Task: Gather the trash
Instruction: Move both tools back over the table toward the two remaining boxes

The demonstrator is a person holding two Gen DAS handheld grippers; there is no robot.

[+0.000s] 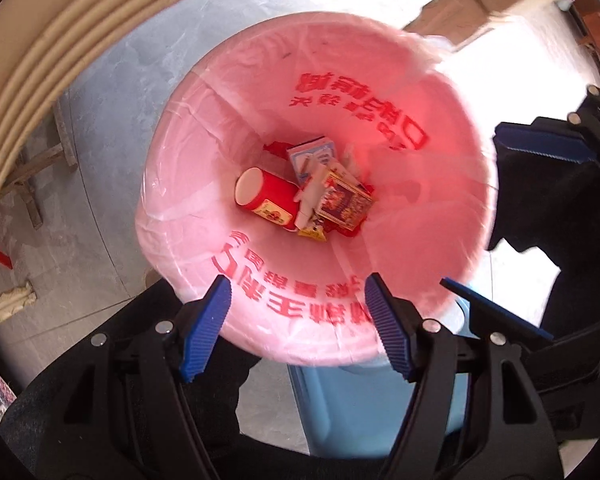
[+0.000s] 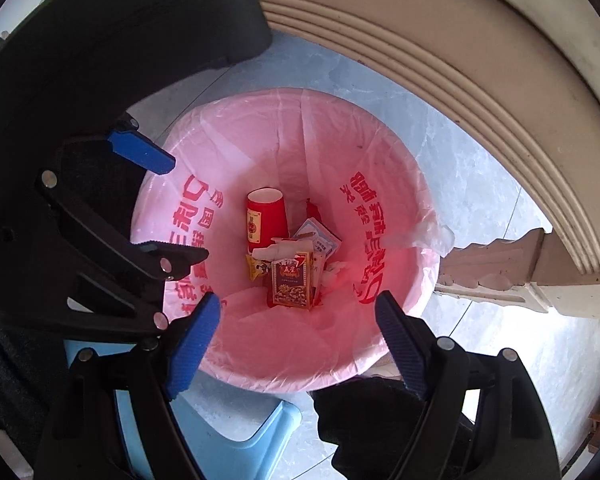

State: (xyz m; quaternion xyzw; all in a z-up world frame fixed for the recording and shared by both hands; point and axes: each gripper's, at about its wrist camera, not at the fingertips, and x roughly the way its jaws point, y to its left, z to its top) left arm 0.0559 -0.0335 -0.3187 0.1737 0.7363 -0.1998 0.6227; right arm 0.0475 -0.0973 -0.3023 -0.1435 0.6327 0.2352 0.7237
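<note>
A bin lined with a pink plastic bag [image 1: 400,216] [image 2: 384,320] stands on the floor below both grippers. At its bottom lie a red paper cup [image 1: 266,196] [image 2: 265,216], a dark red and gold box [image 1: 346,202] [image 2: 291,284], a pale card packet [image 1: 312,154] [image 2: 316,240], a small yellow wrapper [image 2: 256,269] and white crumpled paper [image 1: 310,196]. My left gripper [image 1: 298,320] is open and empty above the near rim. My right gripper [image 2: 296,338] is open and empty above the bin. The right gripper also shows at the right of the left wrist view [image 1: 508,216], and the left gripper at the left of the right wrist view [image 2: 172,208].
A light blue plastic stool [image 1: 364,412] [image 2: 236,424] stands next to the bin. A curved beige ribbed table edge [image 1: 36,48] [image 2: 460,64] overhangs beside it, with a carved leg [image 2: 496,272]. Grey tiled floor [image 1: 112,92] surrounds the bin.
</note>
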